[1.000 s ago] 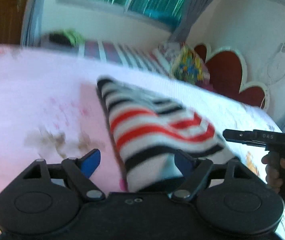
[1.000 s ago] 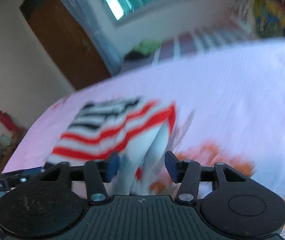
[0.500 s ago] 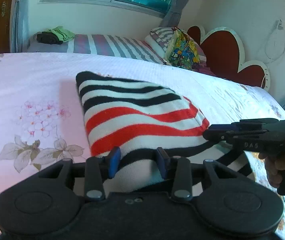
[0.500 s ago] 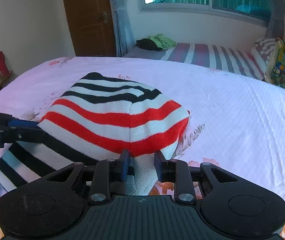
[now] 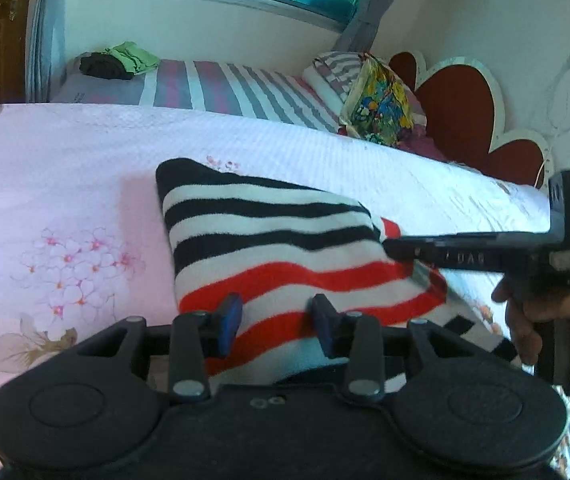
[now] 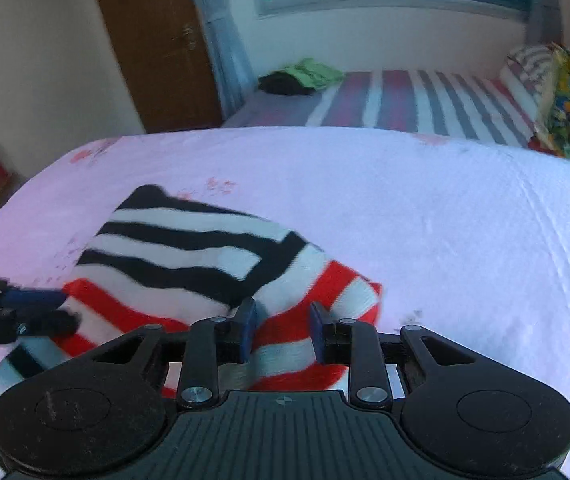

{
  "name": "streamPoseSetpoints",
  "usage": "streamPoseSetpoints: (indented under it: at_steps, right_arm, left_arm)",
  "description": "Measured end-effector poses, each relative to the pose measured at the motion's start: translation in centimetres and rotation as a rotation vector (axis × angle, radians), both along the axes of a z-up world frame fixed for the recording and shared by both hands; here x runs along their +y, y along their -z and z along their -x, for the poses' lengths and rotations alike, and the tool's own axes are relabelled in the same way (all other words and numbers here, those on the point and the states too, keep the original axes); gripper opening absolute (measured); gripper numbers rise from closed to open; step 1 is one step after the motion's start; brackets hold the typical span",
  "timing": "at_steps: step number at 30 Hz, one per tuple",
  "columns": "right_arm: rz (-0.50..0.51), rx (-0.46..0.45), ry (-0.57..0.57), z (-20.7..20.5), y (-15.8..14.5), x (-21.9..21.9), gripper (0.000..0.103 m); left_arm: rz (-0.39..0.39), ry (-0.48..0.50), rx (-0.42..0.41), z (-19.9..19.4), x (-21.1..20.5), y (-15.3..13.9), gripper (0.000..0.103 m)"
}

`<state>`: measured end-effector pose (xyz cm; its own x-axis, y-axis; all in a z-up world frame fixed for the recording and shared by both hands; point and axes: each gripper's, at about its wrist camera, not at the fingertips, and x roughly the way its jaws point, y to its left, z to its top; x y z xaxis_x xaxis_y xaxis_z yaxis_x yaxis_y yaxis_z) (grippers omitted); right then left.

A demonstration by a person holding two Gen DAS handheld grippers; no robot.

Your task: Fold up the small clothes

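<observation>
Your left tongs (image 5: 277, 322) hold a bunched fold of the striped garment (image 5: 269, 248): cloth fills the gap between the blue pads, and the jaws are opening slightly. Your right tongs (image 6: 279, 332) clamp the garment's red-and-white edge in the same way, the fabric pinched between the two dark pads.

The garment, banded in black, white and red, lies on the pink floral bed (image 5: 65, 200) and is lifted toward both tongs, with its black-striped far end resting on the sheet.

The left wrist view shows what the right does not: your right hand (image 5: 525, 320) wrapped round the handle of the other tool, whose long black fingers reach over the garment's red stripes, and the red heart-shaped headboard (image 5: 457, 116) against the wall. The right wrist view alone shows the brown door (image 6: 157, 40), a red object on a low shelf at far left, and the tips of the left tongs entering at the garment's left edge. Both show the striped second bed (image 6: 405, 100), the green and dark clothes on it, and the window.
</observation>
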<state>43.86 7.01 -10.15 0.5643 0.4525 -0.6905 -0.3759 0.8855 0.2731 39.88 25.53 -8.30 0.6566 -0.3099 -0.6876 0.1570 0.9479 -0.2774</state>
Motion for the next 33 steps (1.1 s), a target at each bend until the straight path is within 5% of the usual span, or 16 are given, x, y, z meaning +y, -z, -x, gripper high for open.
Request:
streamPoseSetpoints:
  at_steps: [5,10,14,17,28,31,33]
  right_arm:
    - [-0.003,0.003,0.023,1.5,-1.3,-0.7,0.027]
    - [-0.035,-0.080,-0.153,9.8,-3.6,-0.7,0.027]
    - [0.114,-0.118,-0.236,14.9,-2.1,-0.1,0.026]
    - [0.160,-0.148,-0.204,15.6,-1.6,-0.2,0.017]
    - [0.311,-0.256,-0.193,19.3,-0.8,1.3,0.018]
    - [0.295,-0.243,-0.151,19.1,-1.3,0.7,0.018]
    - [0.172,-0.243,-0.079,20.0,-3.4,-1.0,0.044]
  left_arm:
    - [-0.035,0.018,-0.009,1.1,-0.2,-0.5,0.039]
    - [-0.132,0.055,-0.088,5.8,-1.6,-1.5,0.038]
    - [-0.151,0.017,-0.109,8.9,-2.1,-0.7,0.040]
    - [-0.187,-0.001,-0.126,10.1,-2.4,-0.5,0.041]
    - [-0.203,-0.100,-0.084,14.7,-2.7,1.2,0.048]
    - [-0.230,-0.147,-0.096,15.7,-3.0,0.3,0.058]
    - [-0.265,-0.178,-0.129,17.0,-3.8,-1.2,0.079]
